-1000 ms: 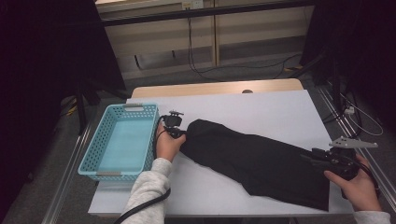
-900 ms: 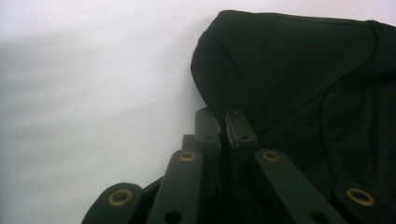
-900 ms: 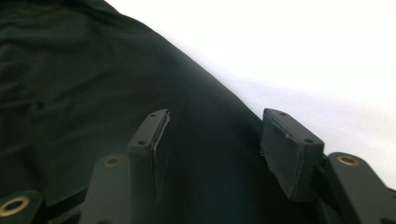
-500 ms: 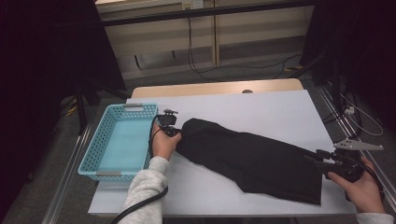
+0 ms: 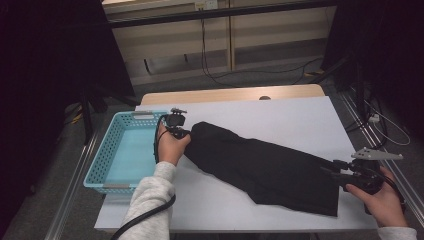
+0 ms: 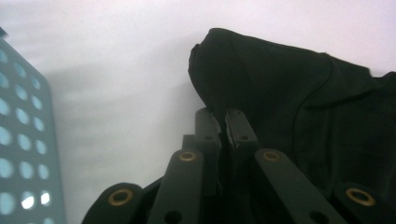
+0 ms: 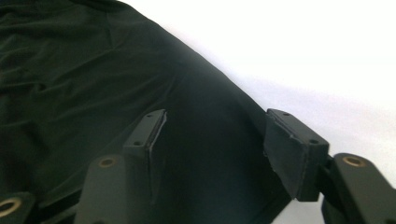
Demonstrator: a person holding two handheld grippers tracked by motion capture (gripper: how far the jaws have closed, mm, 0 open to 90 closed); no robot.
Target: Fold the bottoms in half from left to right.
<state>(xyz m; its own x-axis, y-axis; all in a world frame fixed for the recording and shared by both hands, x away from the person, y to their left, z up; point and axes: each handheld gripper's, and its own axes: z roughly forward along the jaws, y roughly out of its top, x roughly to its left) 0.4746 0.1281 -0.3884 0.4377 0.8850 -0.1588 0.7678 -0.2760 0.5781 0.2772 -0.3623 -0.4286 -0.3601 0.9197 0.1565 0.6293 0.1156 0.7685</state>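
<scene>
Dim room with dark curtains to either side, pale wall panels and loose cables on the floor at twelve o'clock. Before them stands a white table [image 5: 300, 120] with a wooden strip along its far edge. On the table, at nine o'clock, sits a light blue perforated basket [image 5: 112, 162], with nothing visible inside.

A black garment [image 5: 265, 167] lies across the table's middle, running from about ten o'clock down to four o'clock. The left gripper [image 5: 186, 134], held at the garment's ten o'clock end just beside the basket, has its jaws pinched tight on a fold of the cloth. The right gripper [image 5: 334, 167] rests at the four o'clock end; its jaws stand apart over the hem and have just been opening, with cloth lying between them but not pressed.

The work appears to be folding or gathering the garment, with one end already gripped. Next, the right gripper likely needs to close on the hem so both ends can lift together.
</scene>
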